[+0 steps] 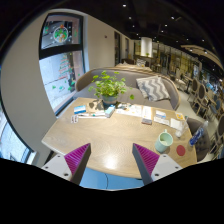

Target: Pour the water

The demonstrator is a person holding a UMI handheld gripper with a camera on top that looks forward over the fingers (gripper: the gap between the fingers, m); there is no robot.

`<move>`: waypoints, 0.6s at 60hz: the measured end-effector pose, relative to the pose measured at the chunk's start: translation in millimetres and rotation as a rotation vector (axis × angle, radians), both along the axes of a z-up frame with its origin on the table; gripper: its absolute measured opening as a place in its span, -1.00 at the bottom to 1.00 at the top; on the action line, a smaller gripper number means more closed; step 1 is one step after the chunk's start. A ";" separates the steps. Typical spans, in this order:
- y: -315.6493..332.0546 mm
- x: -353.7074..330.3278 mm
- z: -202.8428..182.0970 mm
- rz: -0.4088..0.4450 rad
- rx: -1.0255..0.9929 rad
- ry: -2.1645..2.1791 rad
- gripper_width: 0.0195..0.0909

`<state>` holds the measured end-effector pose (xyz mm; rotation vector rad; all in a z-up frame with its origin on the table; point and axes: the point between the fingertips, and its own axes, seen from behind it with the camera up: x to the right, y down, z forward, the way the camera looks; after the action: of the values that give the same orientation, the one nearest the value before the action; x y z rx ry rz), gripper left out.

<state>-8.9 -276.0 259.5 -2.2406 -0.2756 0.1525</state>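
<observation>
My gripper [111, 162] is open, its two magenta-padded fingers [77, 157] wide apart with nothing between them. It hovers over the near edge of a round light wooden table [105, 135]. Beyond the right finger, near the table's right edge, stands a pale green cup [164, 142], and a small red item [181, 150] lies just past it. No water vessel shows clearly among the far items.
A potted green plant [108, 88] stands at the table's far side with books and papers [150, 115] and small objects [88, 106] around it. A grey sofa with a patterned cushion [154, 89] lies behind. A blue chair seat [105, 180] sits below the near edge.
</observation>
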 end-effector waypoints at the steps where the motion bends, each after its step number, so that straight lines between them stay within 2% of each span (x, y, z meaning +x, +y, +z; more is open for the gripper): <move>1: 0.6 2.0 -0.3 -0.004 0.001 -0.002 0.86; 9: 7.8 39.6 -11.1 -0.037 -0.002 -0.006 0.85; 23: 15.4 190.4 -53.8 -0.107 -0.004 -0.014 0.86; 36: 33.1 358.7 -102.5 -0.174 0.012 -0.056 0.85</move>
<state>349.8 -242.9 157.0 -2.2472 -0.1104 -0.0050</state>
